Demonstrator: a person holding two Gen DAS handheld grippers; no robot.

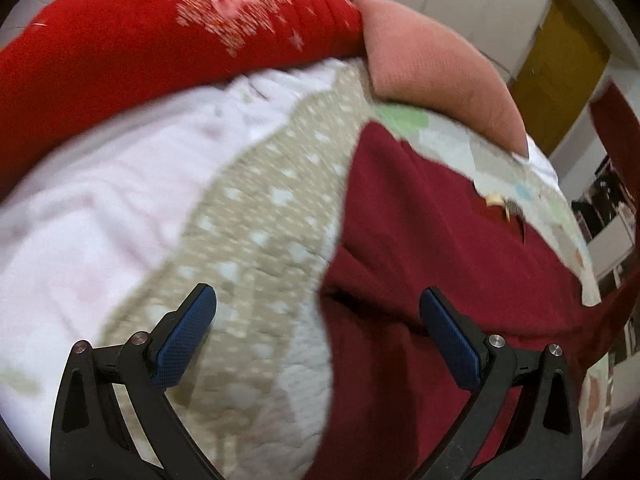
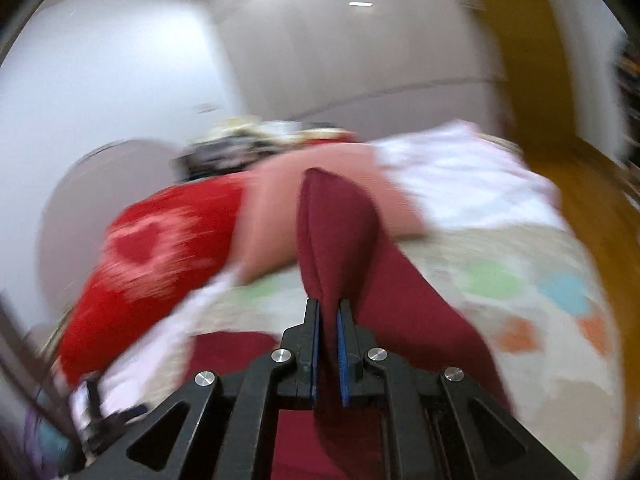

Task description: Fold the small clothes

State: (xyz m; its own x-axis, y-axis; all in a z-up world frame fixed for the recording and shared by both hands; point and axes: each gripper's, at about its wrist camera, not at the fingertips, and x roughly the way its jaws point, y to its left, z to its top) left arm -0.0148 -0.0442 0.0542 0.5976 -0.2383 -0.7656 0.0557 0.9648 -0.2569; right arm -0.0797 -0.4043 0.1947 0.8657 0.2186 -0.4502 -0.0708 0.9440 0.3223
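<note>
A dark red garment lies on a quilted bedspread. My left gripper is open and empty, hovering just above the garment's left edge and the beige dotted part of the quilt. My right gripper is shut on a fold of the same dark red garment, which rises as a loop in front of the blue pads and trails down to the bed. The right view is blurred by motion.
A bright red sweater with a white pattern and a pink garment lie at the far side; both also show in the right wrist view. A pile of mixed clothes sits behind. A yellow door stands right.
</note>
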